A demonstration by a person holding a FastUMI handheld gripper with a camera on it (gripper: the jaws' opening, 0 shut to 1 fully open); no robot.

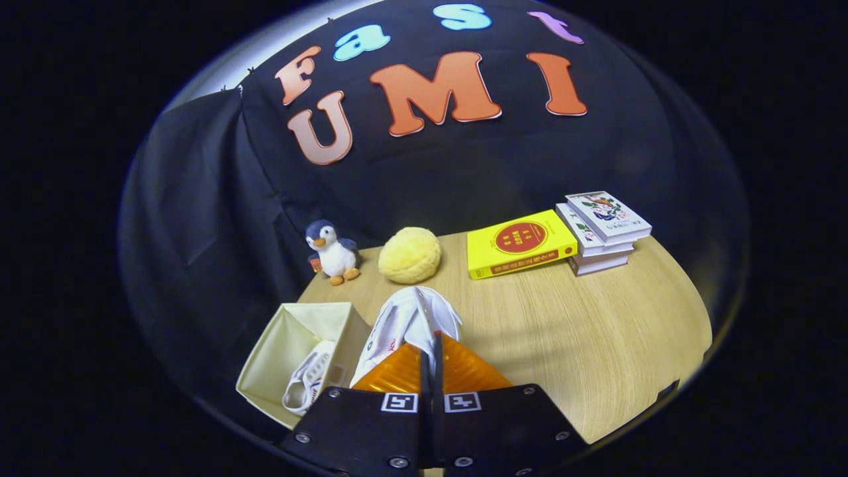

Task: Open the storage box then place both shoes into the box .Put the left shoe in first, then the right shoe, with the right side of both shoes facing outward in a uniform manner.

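Over the table [596,331], claw [429,344] pinches white shoe [414,318] (box [291,331] beside)

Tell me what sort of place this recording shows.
Likely a staged recording booth: a light wooden table against black cloth, with a stuffed penguin toy, stacked books and an open cream fabric box. The gripper clamps a white shoe.

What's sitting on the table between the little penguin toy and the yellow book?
A round yellow plush ball lies between the penguin and the yellow book, seen in the gripper view.

toy penguin [333,252], yellow sponge ball [409,255], yellow book [519,244], stacked books [604,232]
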